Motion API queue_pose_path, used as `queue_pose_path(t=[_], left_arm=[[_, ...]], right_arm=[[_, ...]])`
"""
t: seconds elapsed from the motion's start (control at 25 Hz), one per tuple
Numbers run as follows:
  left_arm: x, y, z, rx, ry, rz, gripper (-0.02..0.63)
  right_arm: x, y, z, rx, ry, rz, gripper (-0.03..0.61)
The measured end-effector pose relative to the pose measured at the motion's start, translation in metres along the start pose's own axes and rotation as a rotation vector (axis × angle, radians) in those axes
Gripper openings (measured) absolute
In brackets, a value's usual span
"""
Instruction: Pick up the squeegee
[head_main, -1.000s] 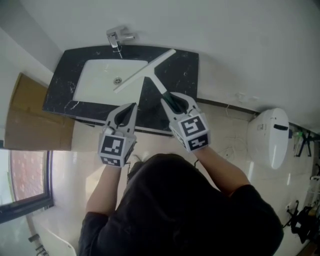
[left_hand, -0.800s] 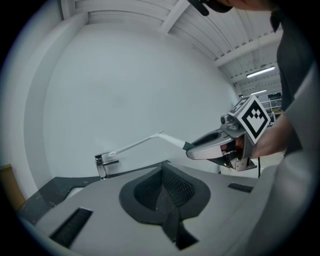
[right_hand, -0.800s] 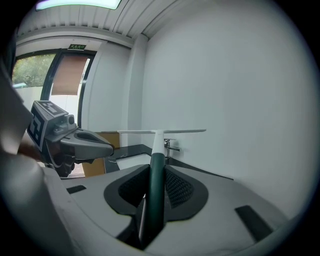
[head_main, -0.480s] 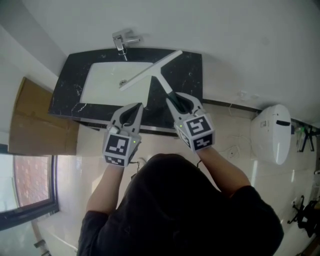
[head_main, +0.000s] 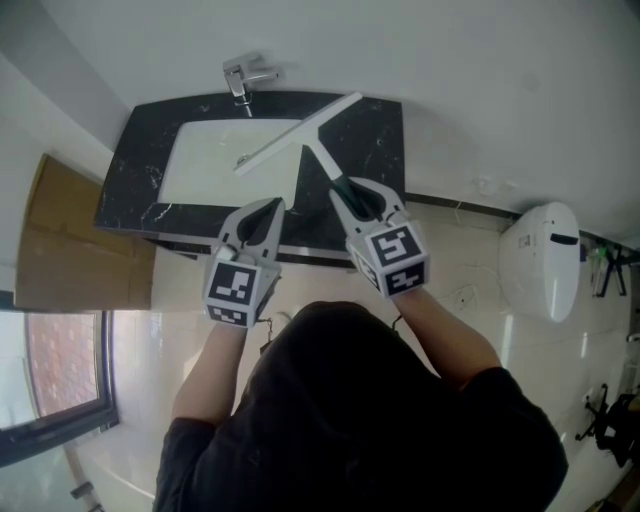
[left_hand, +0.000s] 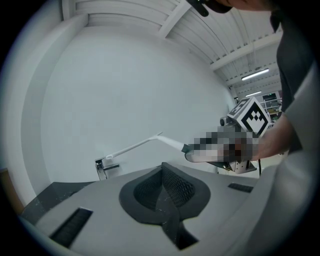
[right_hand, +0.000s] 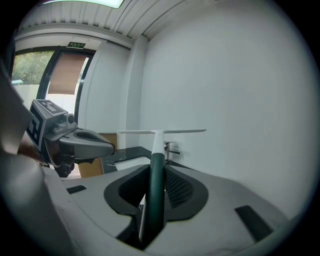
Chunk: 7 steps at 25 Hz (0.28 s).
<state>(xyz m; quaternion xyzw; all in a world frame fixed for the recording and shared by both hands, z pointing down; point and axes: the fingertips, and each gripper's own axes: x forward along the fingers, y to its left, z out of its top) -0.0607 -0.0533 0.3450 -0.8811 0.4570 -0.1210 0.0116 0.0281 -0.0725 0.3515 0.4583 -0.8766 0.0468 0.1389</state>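
Observation:
The squeegee (head_main: 300, 130) has a long white blade and a dark green handle. It hangs in the air over the black marble counter (head_main: 380, 140) and the white sink (head_main: 205, 160), blade towards the wall. My right gripper (head_main: 352, 192) is shut on the handle, which runs up between the pads in the right gripper view (right_hand: 156, 170) to the level blade (right_hand: 165, 131). My left gripper (head_main: 266, 208) hovers beside it at the counter's front edge, shut and holding nothing. In the left gripper view the squeegee (left_hand: 135, 146) shows ahead to the right.
A chrome faucet (head_main: 240, 78) stands at the back of the sink against the white wall. A white toilet (head_main: 540, 265) is on the floor to the right. A brown panel (head_main: 70, 250) leans left of the counter, with a window (head_main: 50, 385) below it.
My right gripper has shifted a little with the squeegee still in it, the blade staying over the sink. The left gripper has kept its place.

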Motion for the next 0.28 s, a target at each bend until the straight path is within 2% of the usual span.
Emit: queue_pose_path(t=[0.28], left_arm=[[0.0013, -0.0058, 0.0031, 0.002, -0.006, -0.007, 0.005]], right_arm=[[-0.0046, -0.0001, 0.0004, -0.003, -0.002, -0.001, 0.100]])
